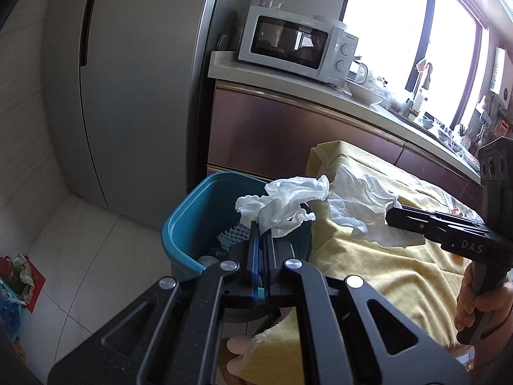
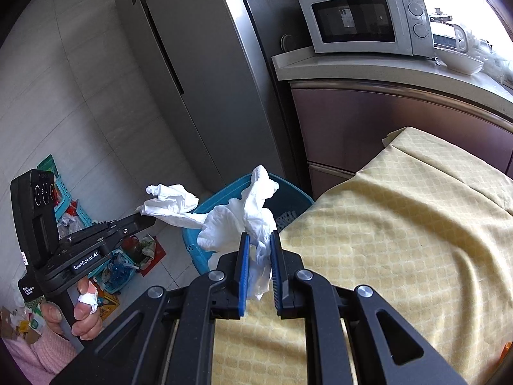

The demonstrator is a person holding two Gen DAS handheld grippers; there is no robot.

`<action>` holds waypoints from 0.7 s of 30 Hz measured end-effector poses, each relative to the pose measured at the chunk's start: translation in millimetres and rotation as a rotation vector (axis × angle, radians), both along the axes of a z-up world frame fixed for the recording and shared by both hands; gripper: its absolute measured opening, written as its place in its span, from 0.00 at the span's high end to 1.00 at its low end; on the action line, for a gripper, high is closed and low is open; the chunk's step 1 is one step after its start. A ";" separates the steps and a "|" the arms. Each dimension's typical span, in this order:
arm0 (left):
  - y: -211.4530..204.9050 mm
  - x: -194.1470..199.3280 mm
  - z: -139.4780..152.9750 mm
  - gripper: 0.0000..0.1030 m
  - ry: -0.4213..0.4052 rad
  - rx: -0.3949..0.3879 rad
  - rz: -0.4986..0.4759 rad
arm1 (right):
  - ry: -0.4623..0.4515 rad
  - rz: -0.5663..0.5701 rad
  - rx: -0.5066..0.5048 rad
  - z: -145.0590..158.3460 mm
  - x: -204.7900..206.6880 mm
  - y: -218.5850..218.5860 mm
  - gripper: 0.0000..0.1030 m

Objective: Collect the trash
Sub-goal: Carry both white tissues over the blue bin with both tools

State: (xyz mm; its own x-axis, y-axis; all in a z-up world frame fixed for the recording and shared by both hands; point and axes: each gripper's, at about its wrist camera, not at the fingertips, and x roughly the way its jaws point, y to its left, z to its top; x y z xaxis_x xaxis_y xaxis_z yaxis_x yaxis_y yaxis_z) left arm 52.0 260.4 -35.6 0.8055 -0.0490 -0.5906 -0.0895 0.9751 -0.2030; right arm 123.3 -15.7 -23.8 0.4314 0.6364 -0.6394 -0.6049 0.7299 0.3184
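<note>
My left gripper (image 1: 261,226) is shut on a crumpled white tissue (image 1: 285,199), held just over the near rim of a teal bin (image 1: 192,211) on the floor. The bin holds white foam netting and other scraps. My right gripper (image 2: 259,240) is shut on a second, larger white tissue (image 2: 237,221), above the edge of the yellow tablecloth (image 2: 400,224) beside the bin (image 2: 298,197). In the left wrist view the right gripper (image 1: 391,215) and its tissue (image 1: 362,205) sit to the right. In the right wrist view the left gripper (image 2: 149,219) and its tissue (image 2: 170,200) sit to the left.
A grey fridge (image 1: 134,96) stands behind the bin. A counter with a white microwave (image 1: 295,45), bowls and a sink runs along the window. Baskets of clutter (image 2: 118,266) lie on the tiled floor at the left. A person's hands grip both handles.
</note>
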 end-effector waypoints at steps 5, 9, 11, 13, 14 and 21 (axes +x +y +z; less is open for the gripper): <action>5.2 5.2 -4.6 0.98 0.013 0.004 0.014 | 0.006 0.016 -0.018 -3.4 7.1 15.0 0.89; 6.7 8.1 -9.0 0.98 0.026 0.005 0.022 | 0.007 0.028 -0.033 -4.1 11.9 26.4 0.89; 7.9 11.2 -11.4 0.98 0.032 0.005 0.026 | 0.004 0.035 -0.043 -4.2 12.7 31.3 0.89; 8.2 13.6 -13.5 0.98 0.038 0.004 0.030 | 0.005 0.039 -0.052 -5.3 15.3 36.2 0.89; 8.4 13.9 -15.3 0.98 0.042 0.004 0.031 | 0.008 0.043 -0.057 -6.2 16.6 38.8 0.89; 12.3 23.4 -25.7 0.98 0.069 0.008 0.049 | 0.020 0.055 -0.098 -13.5 24.5 59.0 0.89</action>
State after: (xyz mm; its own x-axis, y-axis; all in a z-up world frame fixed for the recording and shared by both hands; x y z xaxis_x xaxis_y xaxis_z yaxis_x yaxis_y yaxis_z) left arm 75.4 272.8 -61.3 0.7644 -0.0054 -0.6447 -0.1507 0.9708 -0.1869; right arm 147.8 43.3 -37.4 0.3841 0.5926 -0.7080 -0.6389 0.7242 0.2595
